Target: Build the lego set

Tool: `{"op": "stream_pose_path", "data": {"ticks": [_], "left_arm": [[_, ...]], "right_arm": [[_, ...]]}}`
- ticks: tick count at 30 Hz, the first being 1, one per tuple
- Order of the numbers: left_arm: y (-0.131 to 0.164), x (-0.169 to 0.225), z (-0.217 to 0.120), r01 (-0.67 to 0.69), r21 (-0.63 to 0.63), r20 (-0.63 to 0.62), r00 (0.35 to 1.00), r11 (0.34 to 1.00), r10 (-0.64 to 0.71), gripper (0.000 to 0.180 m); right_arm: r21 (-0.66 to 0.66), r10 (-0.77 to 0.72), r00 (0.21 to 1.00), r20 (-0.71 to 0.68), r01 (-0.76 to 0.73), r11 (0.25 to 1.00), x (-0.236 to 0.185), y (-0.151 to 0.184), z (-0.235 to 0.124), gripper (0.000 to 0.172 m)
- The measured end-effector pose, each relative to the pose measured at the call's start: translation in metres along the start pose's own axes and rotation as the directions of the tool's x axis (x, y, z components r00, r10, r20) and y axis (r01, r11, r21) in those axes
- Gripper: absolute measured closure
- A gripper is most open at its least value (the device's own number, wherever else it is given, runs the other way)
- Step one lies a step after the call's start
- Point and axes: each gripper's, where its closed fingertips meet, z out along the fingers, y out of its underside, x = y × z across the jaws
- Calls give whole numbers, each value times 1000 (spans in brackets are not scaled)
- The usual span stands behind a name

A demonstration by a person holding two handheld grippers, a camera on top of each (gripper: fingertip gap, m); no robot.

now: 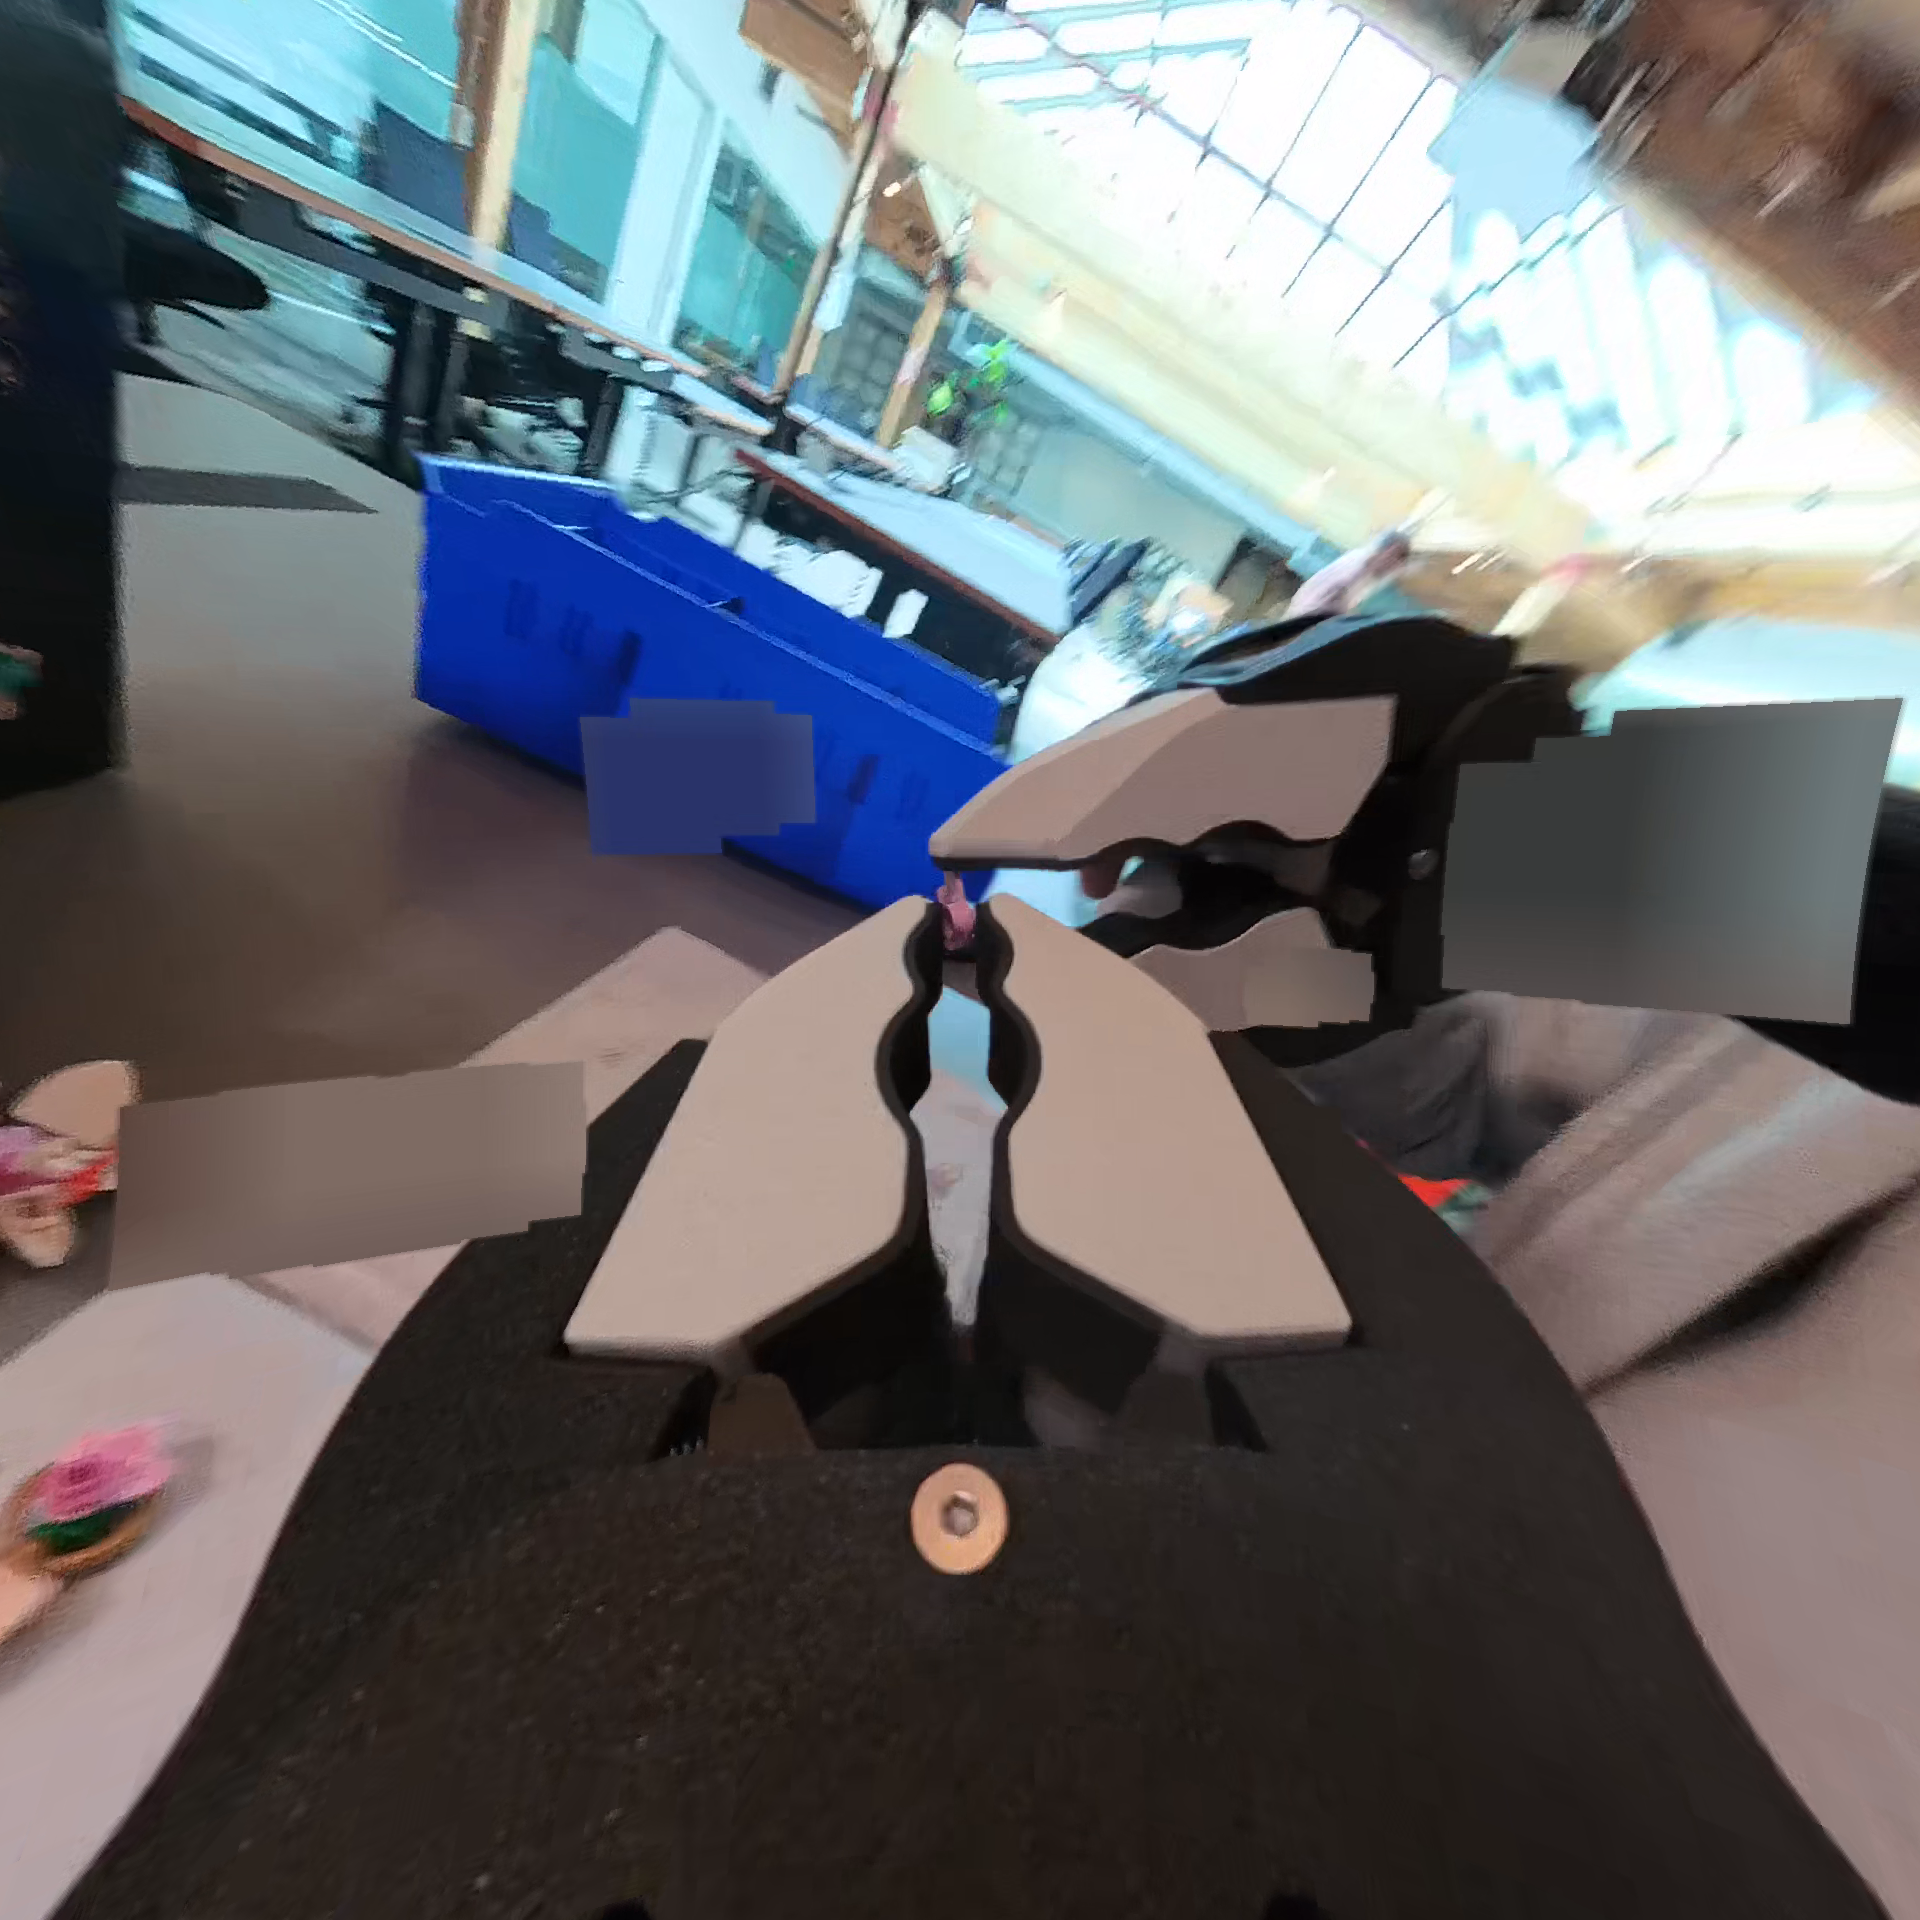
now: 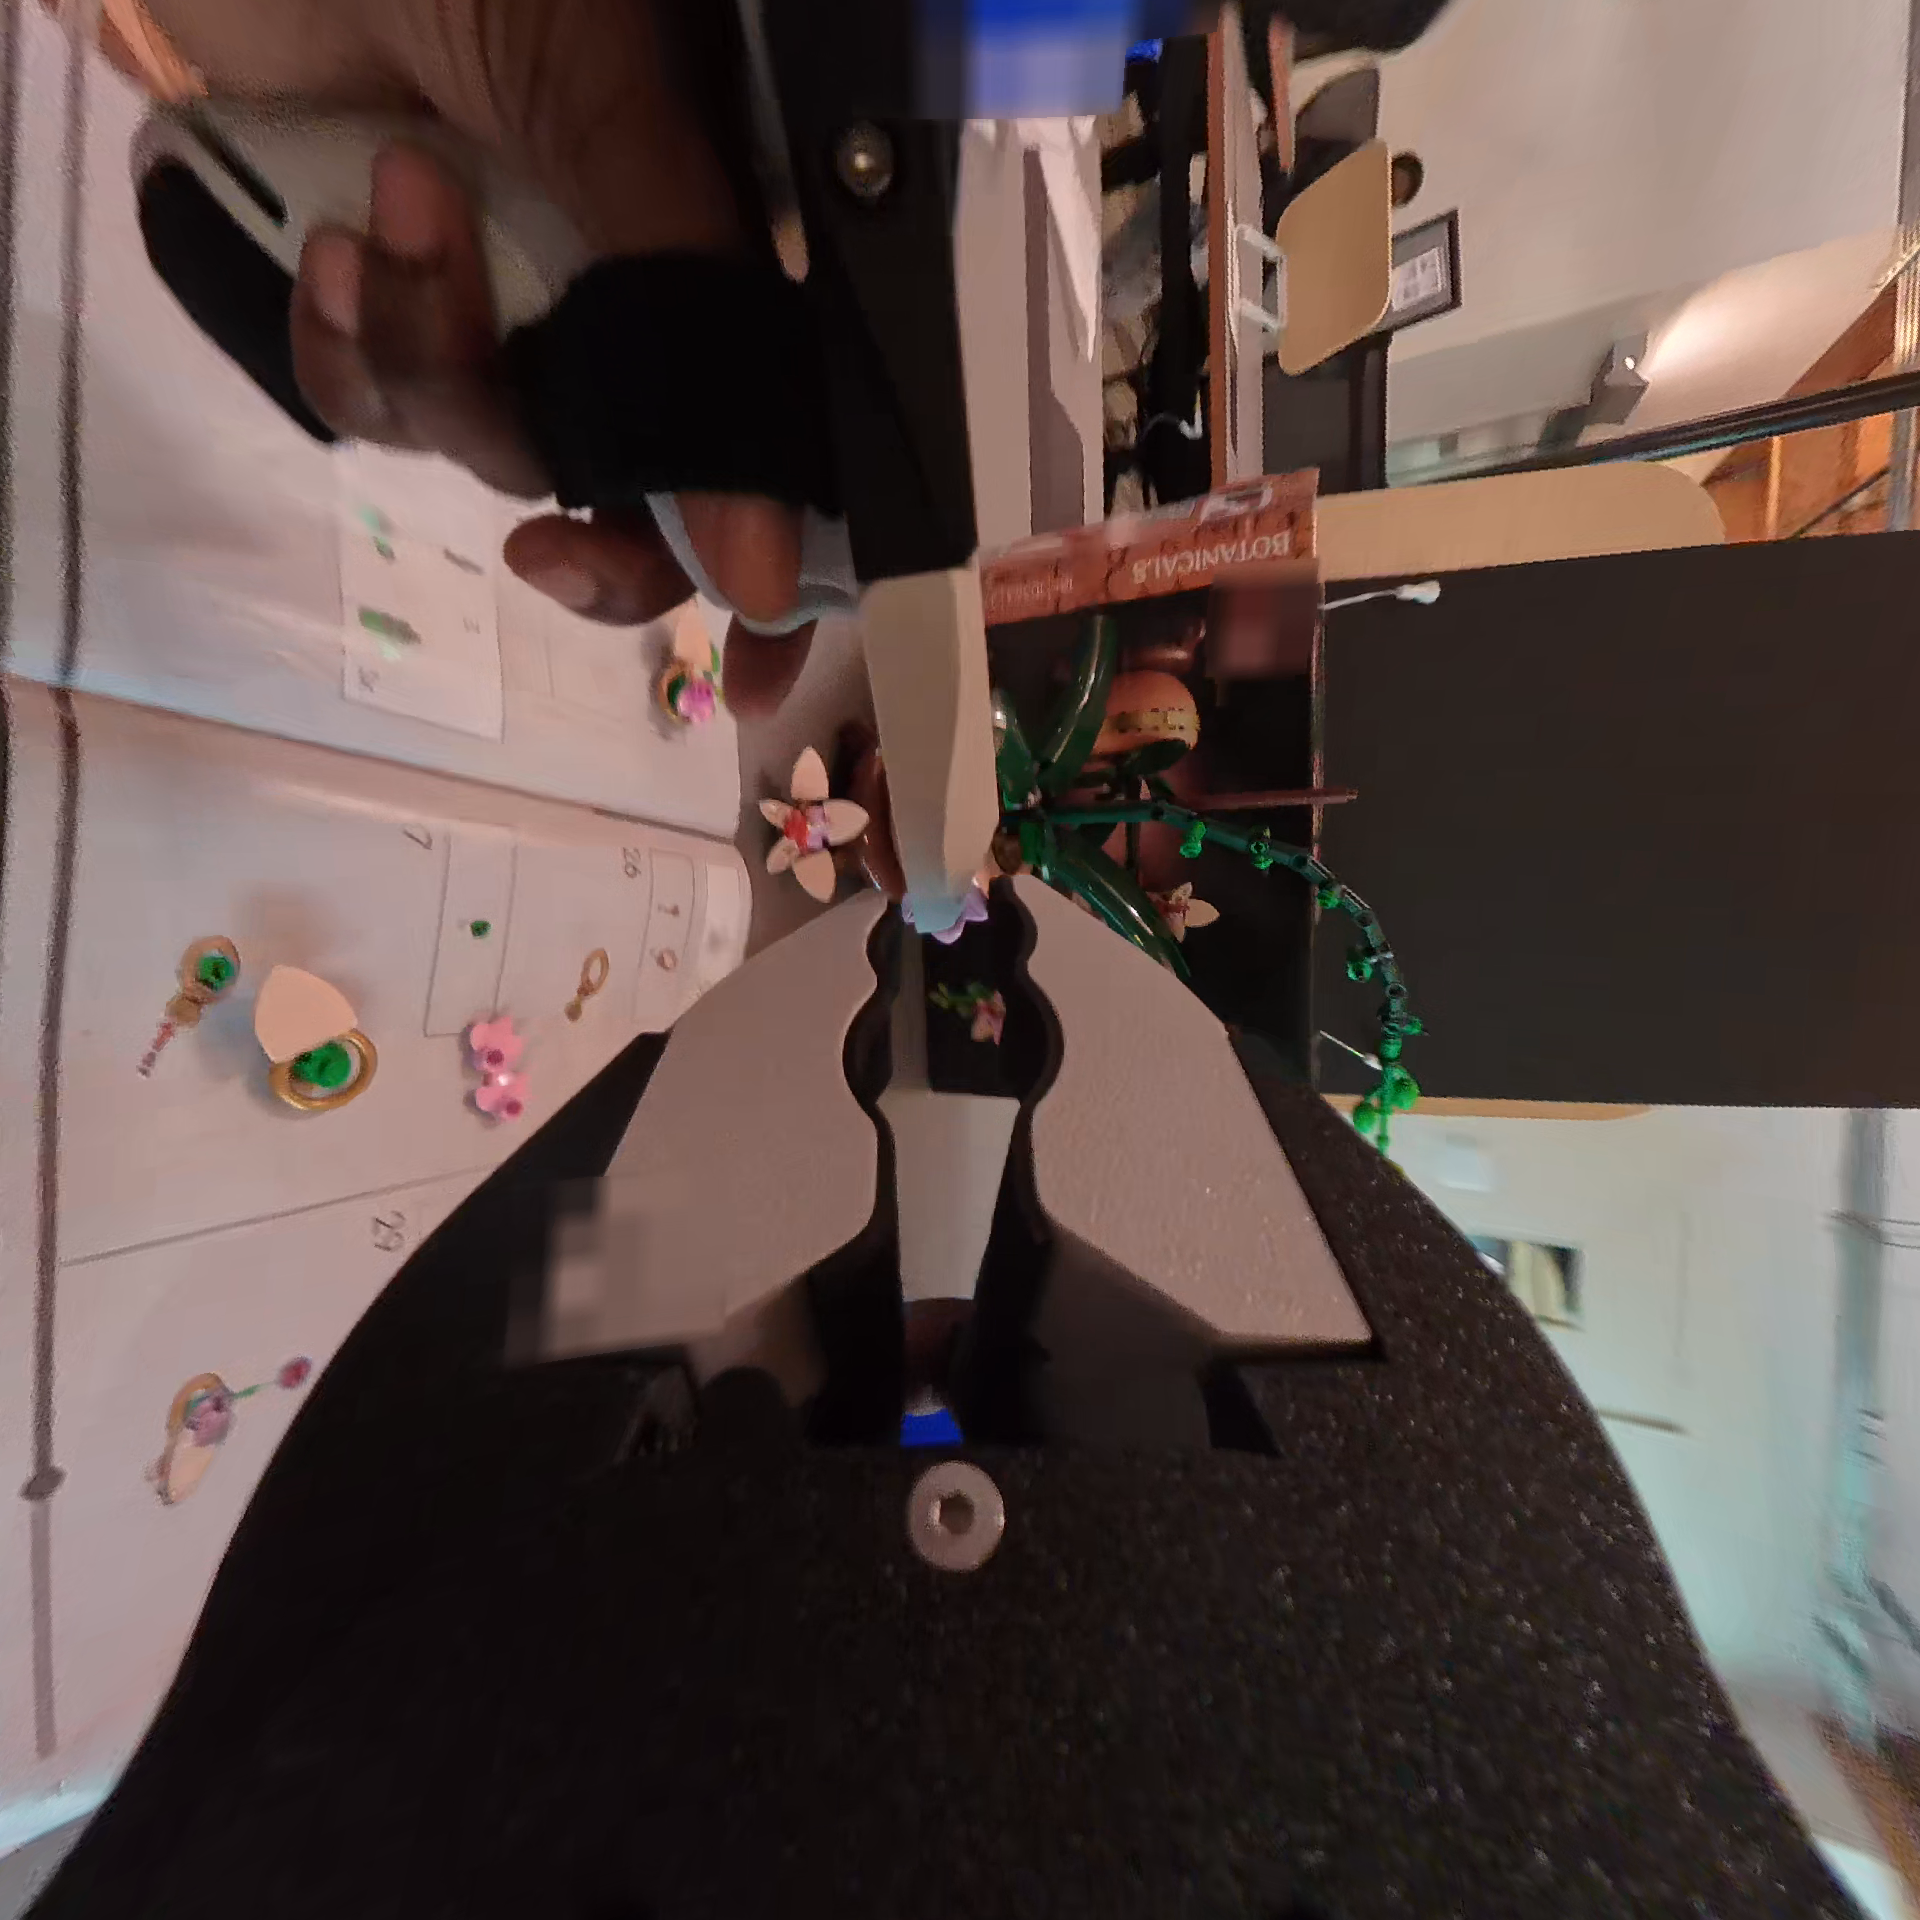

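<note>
Box (image 2: 1148,566) and booklet (image 2: 260,831) both had printing on them. Both grippers met on one tiny pink-lilac flower piece (image 1: 956,920): the left gripper (image 1: 958,914) was nearly closed, pinching it, and the right gripper (image 2: 940,914) clamped it at its tips. A blue bin (image 1: 665,634) sat behind, contents unclear.

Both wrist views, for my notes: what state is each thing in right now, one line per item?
Left tool: nearly closed, pinching a small pink piece.
Right tool: narrowly parted, gripping a lilac flower piece.
Booklet: lying open on the table.
Blue bin: open-topped, on the table.
White flower: assembled, lying loose beside the booklet.
Pink blossoms: loose on the page.
</note>
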Motion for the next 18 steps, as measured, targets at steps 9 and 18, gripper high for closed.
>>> {"op": "stream_pose_path", "data": {"ticks": [9, 18], "left_arm": [[-10, 23, -4, 442, 16, -354, 841, 897, -408, 176], [-8, 20, -4, 468, 5, -357, 826, 884, -436, 176]], "right_arm": [[269, 263, 924, 276, -337, 902, 3, -14, -24, 151], [248, 227, 940, 254, -290, 924, 3, -10, -16, 150]]}}
